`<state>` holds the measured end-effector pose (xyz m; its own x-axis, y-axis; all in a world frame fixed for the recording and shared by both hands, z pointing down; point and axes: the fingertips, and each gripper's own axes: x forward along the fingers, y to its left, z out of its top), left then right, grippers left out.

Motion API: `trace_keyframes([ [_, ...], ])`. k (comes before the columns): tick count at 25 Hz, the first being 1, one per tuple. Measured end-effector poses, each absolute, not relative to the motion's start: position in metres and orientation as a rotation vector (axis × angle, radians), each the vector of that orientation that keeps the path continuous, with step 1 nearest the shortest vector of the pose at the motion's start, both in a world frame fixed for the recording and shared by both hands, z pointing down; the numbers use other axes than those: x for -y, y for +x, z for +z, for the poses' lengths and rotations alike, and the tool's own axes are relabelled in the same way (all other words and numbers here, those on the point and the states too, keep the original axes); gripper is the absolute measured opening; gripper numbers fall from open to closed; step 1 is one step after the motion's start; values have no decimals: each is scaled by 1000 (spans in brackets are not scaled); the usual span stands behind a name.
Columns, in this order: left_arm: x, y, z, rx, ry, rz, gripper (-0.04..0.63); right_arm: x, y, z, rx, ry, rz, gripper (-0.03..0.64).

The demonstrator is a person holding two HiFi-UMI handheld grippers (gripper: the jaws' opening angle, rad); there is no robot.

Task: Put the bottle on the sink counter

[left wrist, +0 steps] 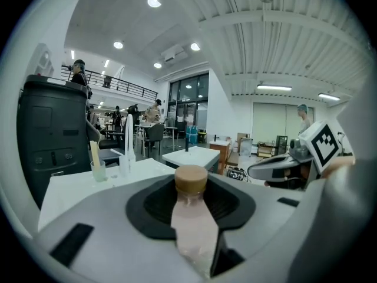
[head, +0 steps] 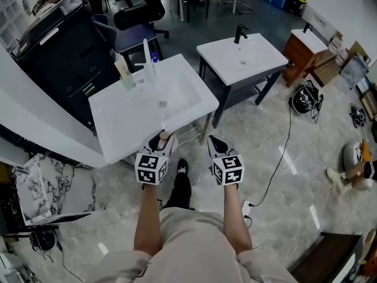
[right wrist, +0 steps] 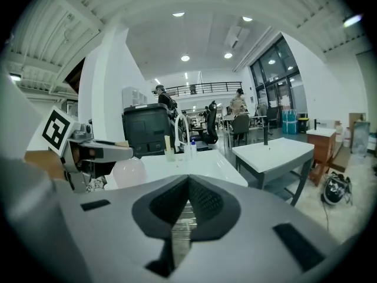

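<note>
Currently the left gripper (head: pixel 159 144) has its jaws clamped on a pale pink translucent plastic bottle with a tan cap (head: pixel 166 135). It holds the bottle in the air just short of the near edge of the white rectangular sink counter (head: pixel 118 125), which lies at twelve o'clock from it in the head view. The right gripper (head: pixel 215 141), at three o'clock of the left one, has its jaws drawn together on nothing.

The step in hand, as I judge it, is carrying the bottle over the counter and setting it down. Doing it well means aiming for the flat strip at the counter's near left, toward eleven o'clock, rather than the sunken basin (head: pixel 168 93) in the middle. It also means keeping away from the tall white faucet (head: pixel 146 50) and the clear cup (head: pixel 127 81) on the far rim. The grip should be firm until the bottle rests on the surface. Only then should the jaws part, and the gripper should back out straight toward six o'clock so it does not knock the bottle.

The bottle's long axis runs along the jaws, not upright. The cap leads, pointing to twelve o'clock at the counter, and the body trails back between the pads. To stand it up, the wrist would probably have to swing the cap upward first. Laid down as it is, it might roll.
</note>
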<state>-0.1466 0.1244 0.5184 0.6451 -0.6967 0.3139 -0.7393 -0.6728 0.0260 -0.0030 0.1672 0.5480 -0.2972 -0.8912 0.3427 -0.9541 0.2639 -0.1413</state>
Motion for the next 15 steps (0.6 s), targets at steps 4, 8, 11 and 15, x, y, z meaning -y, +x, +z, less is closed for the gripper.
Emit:
trace_keyframes([
  [4, -95, -139, 516, 1188, 2706, 419, 135, -140, 5, 549, 2334, 1731, 502, 4],
  [8, -65, -133, 517, 1172, 2702, 458, 135, -110, 9, 548, 2334, 1725, 521, 5],
  [11, -41, -129, 517, 1156, 2705, 446, 135, -86, 13, 550, 2332, 1743, 542, 3],
  [15, -6, -124, 517, 1132, 2717, 469, 135, -53, 18, 553, 2319, 1750, 563, 3],
])
